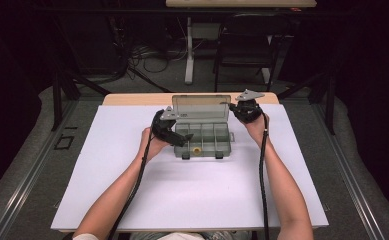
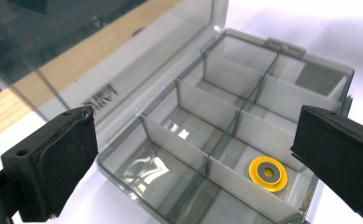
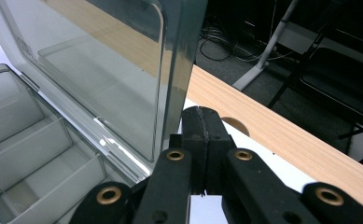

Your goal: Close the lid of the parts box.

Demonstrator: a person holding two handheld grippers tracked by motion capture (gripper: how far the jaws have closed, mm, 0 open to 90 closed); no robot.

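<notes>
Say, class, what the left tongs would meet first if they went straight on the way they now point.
Probably the compartment box: the open left tongs aim down into its divided tray, near the compartment holding the yellow washer. Depth is unclear, so a divider might come first.

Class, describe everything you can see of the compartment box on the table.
The compartment box looks like clear grey plastic. It stands open on the white table sheet, its hinged lid raised upright at the far side. Thin dividers split the tray into small cells. One near cell holds a yellow ring with a grey centre. Two dark latches sit on its front edge.
</notes>
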